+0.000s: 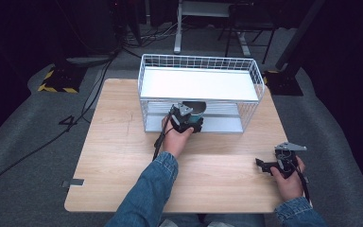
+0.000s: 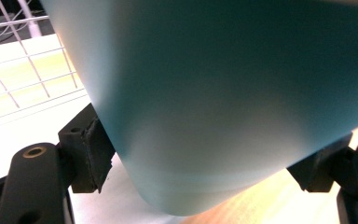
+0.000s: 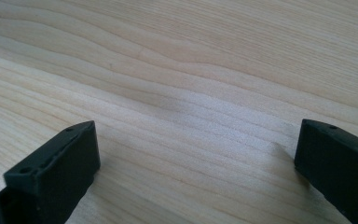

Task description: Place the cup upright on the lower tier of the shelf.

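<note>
1. The left gripper (image 1: 187,119) reached into the lower level of a white wire rack (image 1: 198,64) on the wooden table (image 1: 123,156), its jaws clamped on a teal cup (image 2: 233,102) that sat between them, one pad (image 2: 93,154) pressed to its side.
2. The cup's base hung just above the rack's lower shelf (image 2: 9,144).
3. The right gripper (image 1: 264,165) rested well apart, near the table's right edge, jaws spread wide with bare wood (image 3: 182,93) between them.
</note>
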### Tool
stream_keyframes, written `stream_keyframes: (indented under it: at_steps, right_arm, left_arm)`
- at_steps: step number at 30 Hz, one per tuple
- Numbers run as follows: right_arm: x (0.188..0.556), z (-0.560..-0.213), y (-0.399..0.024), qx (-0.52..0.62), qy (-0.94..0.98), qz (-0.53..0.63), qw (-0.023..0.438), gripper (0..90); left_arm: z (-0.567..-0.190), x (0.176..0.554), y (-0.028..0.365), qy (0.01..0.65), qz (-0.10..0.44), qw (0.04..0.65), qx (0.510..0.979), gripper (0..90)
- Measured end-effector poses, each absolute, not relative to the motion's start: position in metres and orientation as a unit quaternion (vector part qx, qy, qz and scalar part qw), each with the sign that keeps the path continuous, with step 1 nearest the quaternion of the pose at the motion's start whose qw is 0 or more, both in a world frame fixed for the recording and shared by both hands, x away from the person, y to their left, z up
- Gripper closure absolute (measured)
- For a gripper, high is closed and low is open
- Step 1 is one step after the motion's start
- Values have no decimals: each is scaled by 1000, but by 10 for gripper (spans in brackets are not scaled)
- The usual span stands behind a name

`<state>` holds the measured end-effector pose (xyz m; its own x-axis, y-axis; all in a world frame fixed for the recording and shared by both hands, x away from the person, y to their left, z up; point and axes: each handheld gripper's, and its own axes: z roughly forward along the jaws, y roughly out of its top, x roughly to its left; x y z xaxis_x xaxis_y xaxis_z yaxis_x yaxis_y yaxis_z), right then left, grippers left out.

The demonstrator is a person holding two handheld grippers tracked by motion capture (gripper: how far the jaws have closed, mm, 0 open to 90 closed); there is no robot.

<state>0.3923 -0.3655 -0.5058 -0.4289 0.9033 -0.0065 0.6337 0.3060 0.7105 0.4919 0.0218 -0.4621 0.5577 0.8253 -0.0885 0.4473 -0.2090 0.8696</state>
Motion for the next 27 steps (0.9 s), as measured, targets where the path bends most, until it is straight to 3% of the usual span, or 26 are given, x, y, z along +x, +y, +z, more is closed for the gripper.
stream_keyframes:
  at_steps: [24,27]
  right_arm:
    - [392,-506,-366,492,781,324,208,2]
    - [392,-506,-366,492,781,324,208,2]
  left_arm:
    - [-478,515,26,484,215,421,736,211]
    - [-480,519,28,458,195,435,750,212]
